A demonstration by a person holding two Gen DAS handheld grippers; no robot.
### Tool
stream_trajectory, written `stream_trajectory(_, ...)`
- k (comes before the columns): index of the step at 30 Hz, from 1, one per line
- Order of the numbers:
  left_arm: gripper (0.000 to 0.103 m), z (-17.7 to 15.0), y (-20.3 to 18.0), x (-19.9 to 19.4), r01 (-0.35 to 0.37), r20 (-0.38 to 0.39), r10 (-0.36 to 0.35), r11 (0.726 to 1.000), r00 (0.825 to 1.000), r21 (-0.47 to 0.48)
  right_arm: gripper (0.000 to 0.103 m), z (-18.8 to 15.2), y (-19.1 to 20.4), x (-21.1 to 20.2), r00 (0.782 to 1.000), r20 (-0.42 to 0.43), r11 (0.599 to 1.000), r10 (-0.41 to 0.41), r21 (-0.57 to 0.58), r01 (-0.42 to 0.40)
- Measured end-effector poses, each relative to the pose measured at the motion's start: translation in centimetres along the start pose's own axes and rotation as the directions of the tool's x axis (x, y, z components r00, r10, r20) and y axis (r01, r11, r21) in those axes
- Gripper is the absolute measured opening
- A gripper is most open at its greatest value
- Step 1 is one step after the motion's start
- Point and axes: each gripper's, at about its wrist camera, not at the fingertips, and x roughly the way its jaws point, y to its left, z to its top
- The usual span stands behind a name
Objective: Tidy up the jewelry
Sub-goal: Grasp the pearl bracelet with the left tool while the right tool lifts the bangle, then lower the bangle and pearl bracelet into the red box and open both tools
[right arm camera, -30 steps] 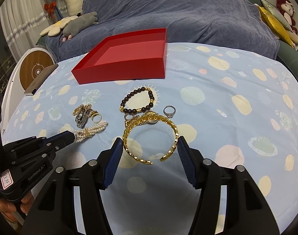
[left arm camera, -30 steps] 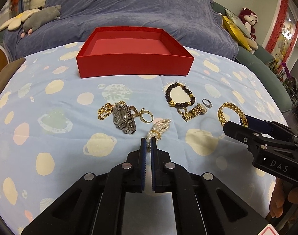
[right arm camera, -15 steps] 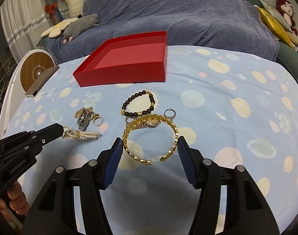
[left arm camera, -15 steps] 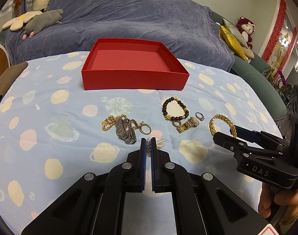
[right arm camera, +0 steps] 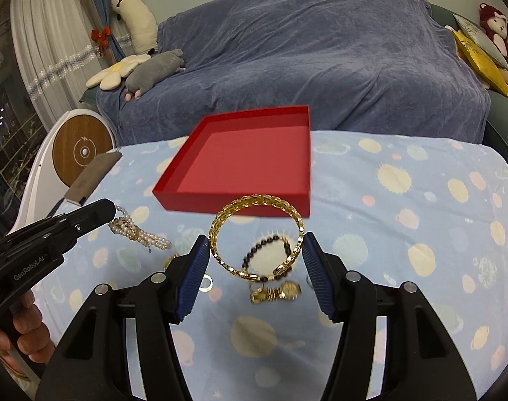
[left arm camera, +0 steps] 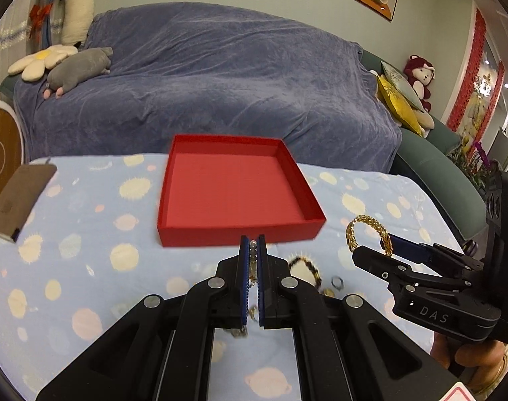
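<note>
- The left claw [left arm camera: 253,245] is pinched nearly closed on the pearl bracelet [right arm camera: 138,232]; from its own camera only a bead or two shows between the blue pads, while the other camera shows the strands trailing out sideways from its tip, lifted off the blue spotted tabletop [right arm camera: 421,200].
- The right claw [right arm camera: 255,254] stands much wider, its two pads pressing on opposite sides of the gold chain bangle [right arm camera: 255,234]. The ring lies roughly flat between them, its open gap facing back toward the holder and its closed arc pointing at the box.
- The red box [left arm camera: 234,187] sits straight ahead of both claws, beyond the pile, open side up and with nothing in it that I can see. Its near wall runs crosswise to both approaches.
- Judging by the views, the left claw seems the nearer to that wall, with the right one just off to its side, though the fisheye makes this hard to swear to.
- Both pieces look set to go forward over the near wall; the pearl strands hang loose and could catch on the rim.
- On the tabletop remain a dark bead bracelet [right arm camera: 267,250], a gold watch [right arm camera: 277,292] and a small ring [left arm camera: 337,281], all below and behind the raised claws.
</note>
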Motion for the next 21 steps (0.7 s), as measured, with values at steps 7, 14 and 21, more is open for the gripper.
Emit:
stream_trajectory(7, 0.001, 8.6, 2.1, 5.3, -0.032, 0.04, 0.032, 0.999, 0.999, 0.007, 0.056, 8.0, 0.1, 5.9, 1.0, 0.016, 1.0, -0.016, -0.017, 0.016)
stream_trajectory(14, 0.001, 13.1, 4.5, 14.5, -0.072, -0.018, 0.071, 0.997, 0.997, -0.034, 0.056, 12.8, -2.3, 14.6, 0.998, -0.054, 0.999, -0.027, 0.032, 0.029)
stream_trajectory(21, 0.001, 13.8, 6.3, 21.9, -0.118, -0.098, 0.114, 0.992, 0.989, -0.034, 0.056, 14.2, -4.5, 22.1, 0.984, -0.179, 0.997, -0.006, 0.078, 0.02)
